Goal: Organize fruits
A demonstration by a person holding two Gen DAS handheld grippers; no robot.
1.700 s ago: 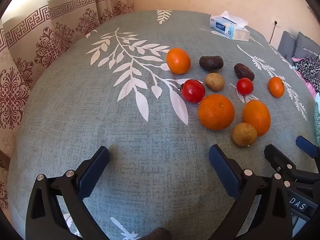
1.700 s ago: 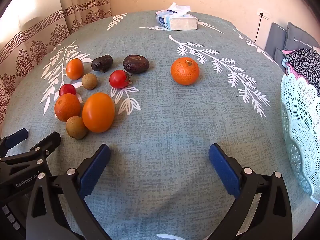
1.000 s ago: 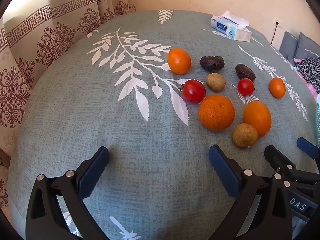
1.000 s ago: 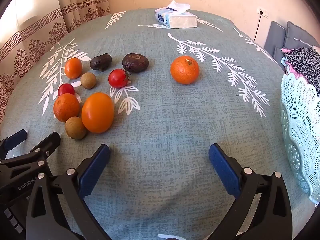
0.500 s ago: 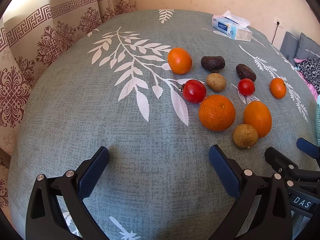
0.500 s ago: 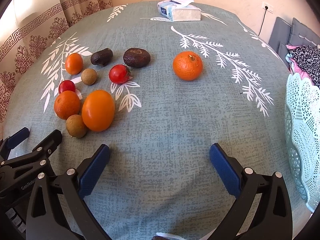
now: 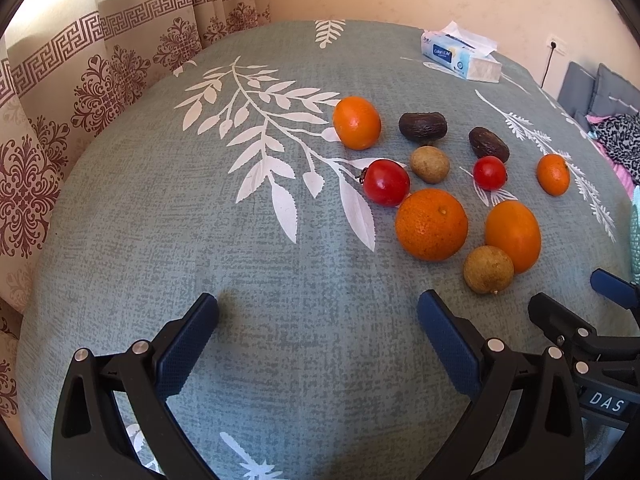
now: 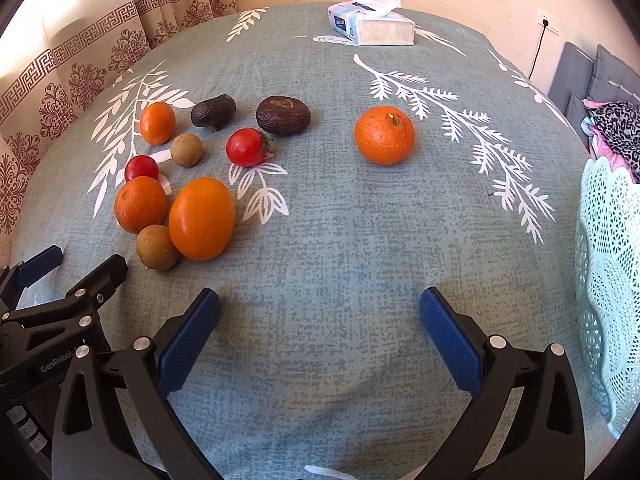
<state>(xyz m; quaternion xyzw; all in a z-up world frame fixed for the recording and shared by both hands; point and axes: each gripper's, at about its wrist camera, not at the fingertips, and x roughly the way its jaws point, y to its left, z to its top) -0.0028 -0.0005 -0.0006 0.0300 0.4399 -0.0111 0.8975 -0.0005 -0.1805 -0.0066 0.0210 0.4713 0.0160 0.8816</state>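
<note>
Meanwhile, little has changed: both grippers hover over the counter (image 8: 320, 240) with nothing taken. The left gripper (image 7: 318, 322) and the right gripper (image 8: 320, 316) each stand wide open and empty. The fruits lie in a cluster at the right of the left view: big orange (image 7: 431, 224), smooth orange fruit (image 7: 513, 236), brown fruit (image 7: 489, 269), tomato (image 7: 386, 182). One orange (image 8: 384, 135) sits apart at the upper centre of the right view, and the lace basket (image 8: 608, 280) stands at its right edge. Compared with the frames of 1.7 s ago, the right camera has tilted slightly, so the tissue box (image 8: 372, 26) sits further right. Sorting, I judge, has not begun.
</note>
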